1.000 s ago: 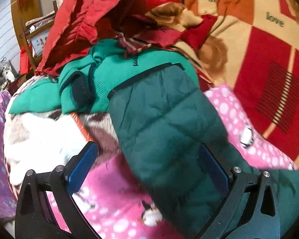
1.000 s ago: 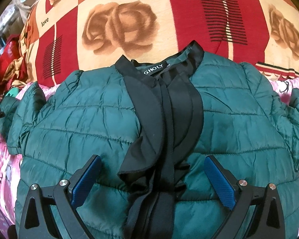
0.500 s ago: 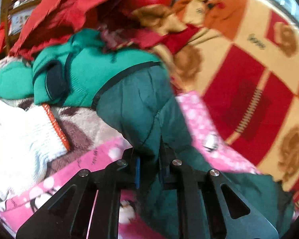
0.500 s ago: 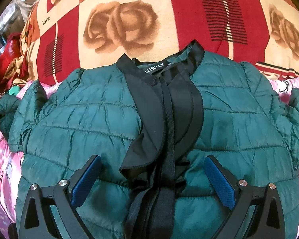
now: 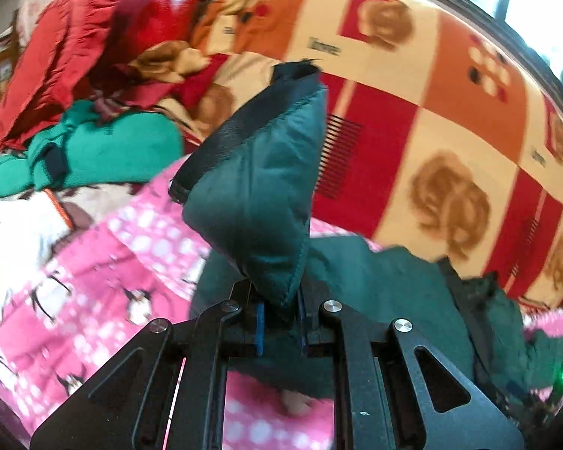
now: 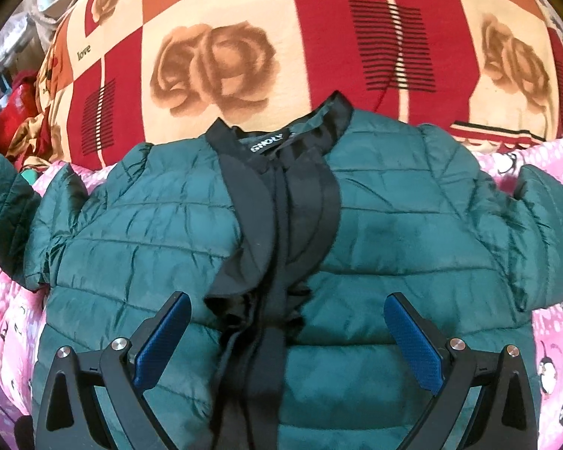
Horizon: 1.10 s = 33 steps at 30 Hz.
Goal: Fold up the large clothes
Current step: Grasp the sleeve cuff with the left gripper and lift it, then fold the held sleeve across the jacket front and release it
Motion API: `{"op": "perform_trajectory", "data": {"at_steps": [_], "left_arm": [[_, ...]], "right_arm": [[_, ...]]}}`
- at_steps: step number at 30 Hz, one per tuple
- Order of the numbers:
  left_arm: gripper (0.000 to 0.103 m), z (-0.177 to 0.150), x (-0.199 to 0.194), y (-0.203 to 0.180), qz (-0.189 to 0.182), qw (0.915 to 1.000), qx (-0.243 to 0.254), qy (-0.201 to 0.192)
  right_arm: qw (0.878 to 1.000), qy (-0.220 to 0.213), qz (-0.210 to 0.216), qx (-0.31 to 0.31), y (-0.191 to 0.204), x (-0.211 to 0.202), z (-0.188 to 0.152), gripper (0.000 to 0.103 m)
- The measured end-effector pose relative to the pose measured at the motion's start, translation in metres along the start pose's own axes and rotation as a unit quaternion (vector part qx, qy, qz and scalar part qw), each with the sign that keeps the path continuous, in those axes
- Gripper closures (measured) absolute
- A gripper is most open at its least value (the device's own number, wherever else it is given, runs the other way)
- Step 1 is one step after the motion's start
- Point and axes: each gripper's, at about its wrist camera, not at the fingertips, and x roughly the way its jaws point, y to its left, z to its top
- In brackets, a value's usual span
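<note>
The left gripper [image 5: 279,324] pinches the puffy, black-cuffed sleeve [image 5: 259,202] of the quilted dark-green jacket [image 6: 394,232], which lies flat on the pink penguin-print sheet [image 6: 551,337] beneath the right gripper [image 6: 287,341], jaws spread wide.

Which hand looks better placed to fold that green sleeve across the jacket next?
Left. The left tool is shut on the sleeve, lifted off the pink blanket. The right tool is open above the jacket, holding nothing.

Bed's pink penguin sheet [image 6: 7,322] is carrying my green puffer jacket [image 6: 394,247], lying flat, collar toward the rose-patterned blanket [image 6: 244,37]. Green sweater [image 5: 105,150] and red clothes [image 5: 56,56] are piling beside it.
</note>
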Motion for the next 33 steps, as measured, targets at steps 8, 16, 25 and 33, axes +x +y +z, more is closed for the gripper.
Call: {"op": "perform_trajectory", "data": {"at_steps": [8, 16, 25, 33], "left_arm": [[0.092, -0.035, -0.008, -0.063, -0.018, 0.9979, 0.061, 0.015], [0.092, -0.056, -0.011, -0.109, -0.034, 0.9945, 0.092, 0.034], [0.092, -0.072, -0.028, -0.165, -0.067, 0.9877, 0.137, 0.036], [0.092, -0.094, -0.028, -0.216, -0.1, 0.98, 0.165, 0.05]], "right_arm": [[1.0, -0.001, -0.009, 0.012, -0.025, -0.011, -0.004, 0.001], [1.0, 0.003, -0.017, 0.026, -0.051, -0.018, -0.011, 0.001], [0.998, -0.001, -0.024, 0.051, -0.077, -0.026, -0.014, 0.001], [0.997, -0.003, -0.041, 0.068, -0.106, -0.032, -0.016, 0.001]]}}
